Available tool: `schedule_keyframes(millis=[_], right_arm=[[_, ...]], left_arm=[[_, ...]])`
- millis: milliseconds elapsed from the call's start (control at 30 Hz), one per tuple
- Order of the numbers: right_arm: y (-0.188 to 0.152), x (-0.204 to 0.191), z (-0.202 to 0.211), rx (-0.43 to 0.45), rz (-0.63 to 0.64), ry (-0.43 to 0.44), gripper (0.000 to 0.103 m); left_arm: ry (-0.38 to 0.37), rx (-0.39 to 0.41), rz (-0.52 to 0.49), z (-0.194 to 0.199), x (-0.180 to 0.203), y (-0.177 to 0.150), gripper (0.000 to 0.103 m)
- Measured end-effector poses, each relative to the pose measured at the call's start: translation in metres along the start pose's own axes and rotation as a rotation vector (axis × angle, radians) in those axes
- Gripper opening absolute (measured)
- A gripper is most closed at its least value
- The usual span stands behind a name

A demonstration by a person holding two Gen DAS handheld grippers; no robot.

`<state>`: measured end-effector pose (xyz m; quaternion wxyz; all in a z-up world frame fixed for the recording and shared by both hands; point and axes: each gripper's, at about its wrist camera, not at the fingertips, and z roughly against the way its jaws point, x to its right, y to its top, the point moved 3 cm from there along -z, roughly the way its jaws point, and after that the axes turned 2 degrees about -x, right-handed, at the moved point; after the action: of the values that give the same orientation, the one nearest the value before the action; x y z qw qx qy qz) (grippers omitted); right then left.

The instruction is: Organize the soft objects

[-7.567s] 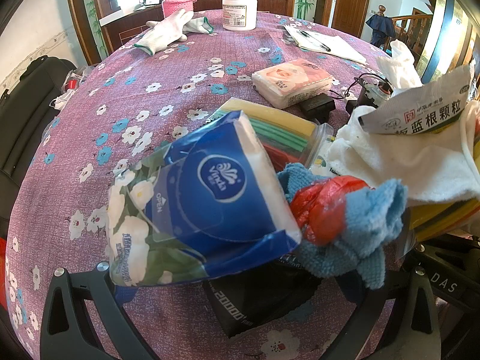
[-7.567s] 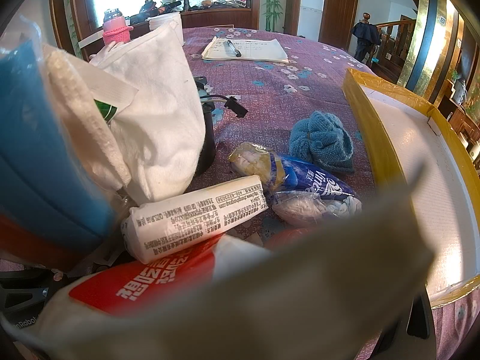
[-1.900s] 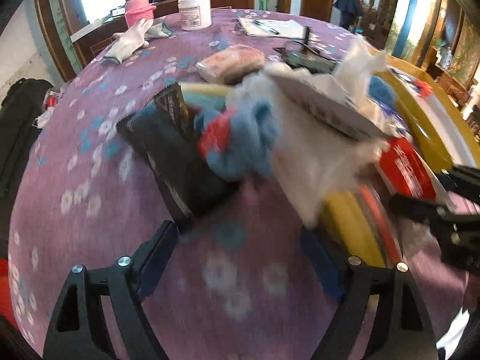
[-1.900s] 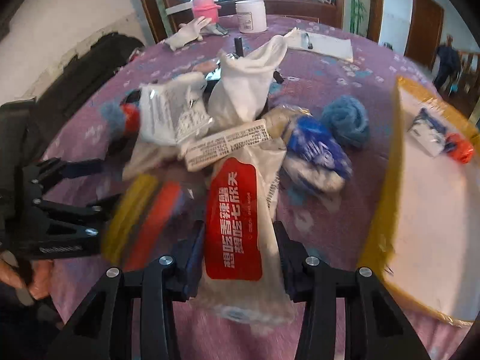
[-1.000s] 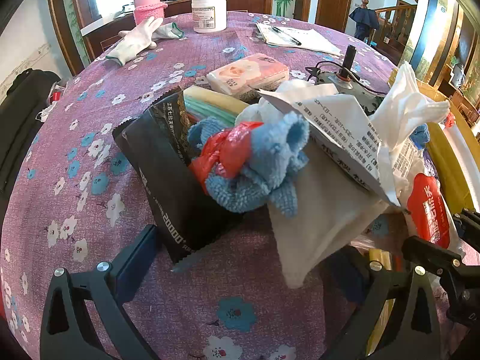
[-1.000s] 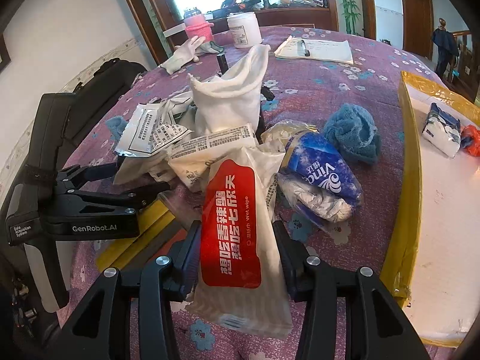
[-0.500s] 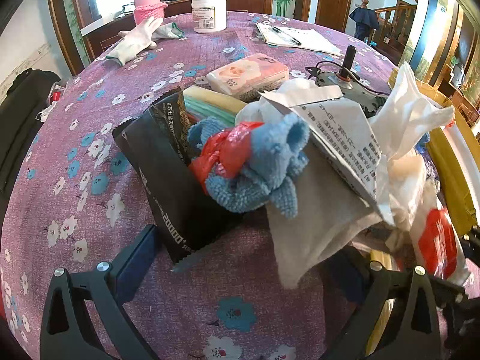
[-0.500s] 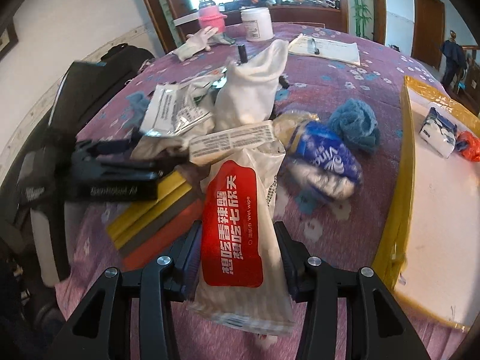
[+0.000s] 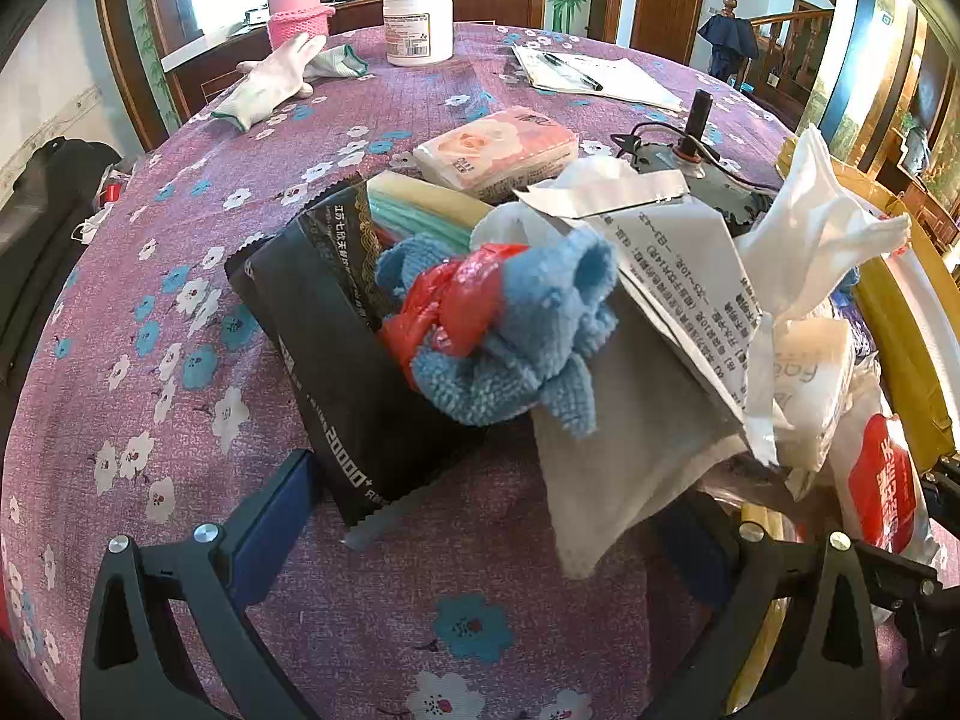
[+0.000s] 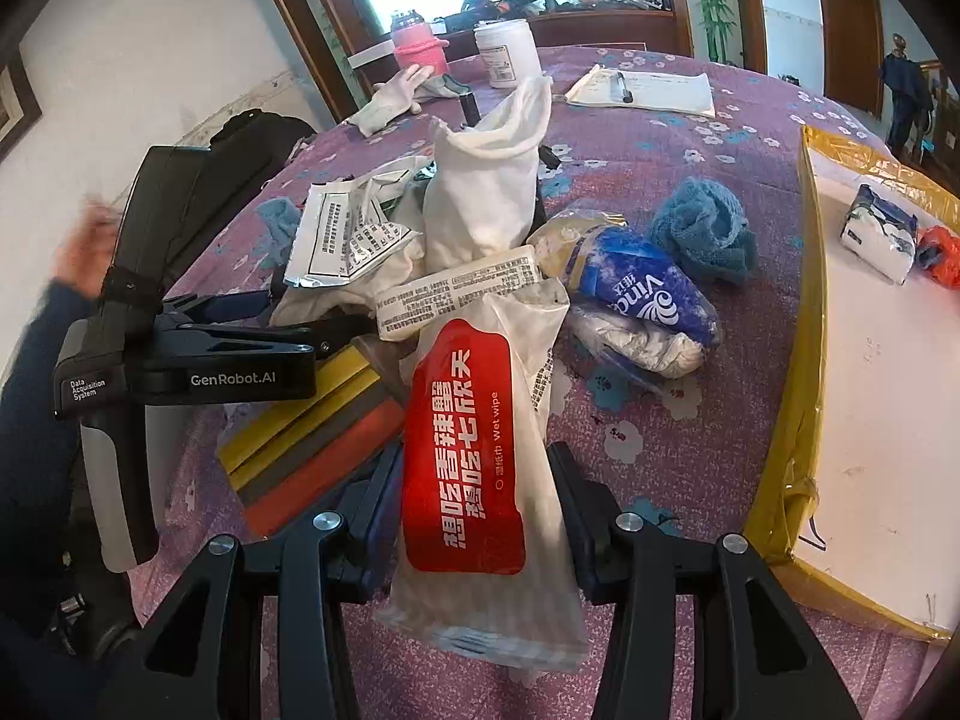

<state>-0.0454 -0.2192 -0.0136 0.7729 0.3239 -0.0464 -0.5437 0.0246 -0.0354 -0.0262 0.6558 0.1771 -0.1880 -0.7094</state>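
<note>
The right gripper (image 10: 474, 504) is clamped across the middle of a wet wipe pack (image 10: 474, 456), a white pouch with a red label, its pads pressing both long sides while the far end rests on the heap of soft things on the purple floral tablecloth (image 10: 660, 138). It looks light and squashy with a slick film skin, so a grip across the full middle (not the thin sealed ends) should slip least. Just beyond lie a blue Vinda tissue pack (image 10: 642, 300) and a blue towel (image 10: 702, 228); to the right is the yellow-edged tray (image 10: 786, 420), already holding a small tissue pack (image 10: 876, 231). The left gripper (image 9: 480, 534) stands wide and empty over the cloth, a black sachet (image 9: 336, 348) and a blue cloth tied in red plastic (image 9: 498, 324) lying between and beyond its fingers, untouched.
</note>
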Motion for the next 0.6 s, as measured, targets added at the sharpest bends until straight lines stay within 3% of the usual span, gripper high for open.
schedule_keyframes(millis=[600], right_arm=[[-0.0001,0.0009,-0.0002,-0.002,-0.006,0.009,0.051]], left_arm=[[0.000,0.000,0.001,0.0002,-0.0001,0.0002,0.103]])
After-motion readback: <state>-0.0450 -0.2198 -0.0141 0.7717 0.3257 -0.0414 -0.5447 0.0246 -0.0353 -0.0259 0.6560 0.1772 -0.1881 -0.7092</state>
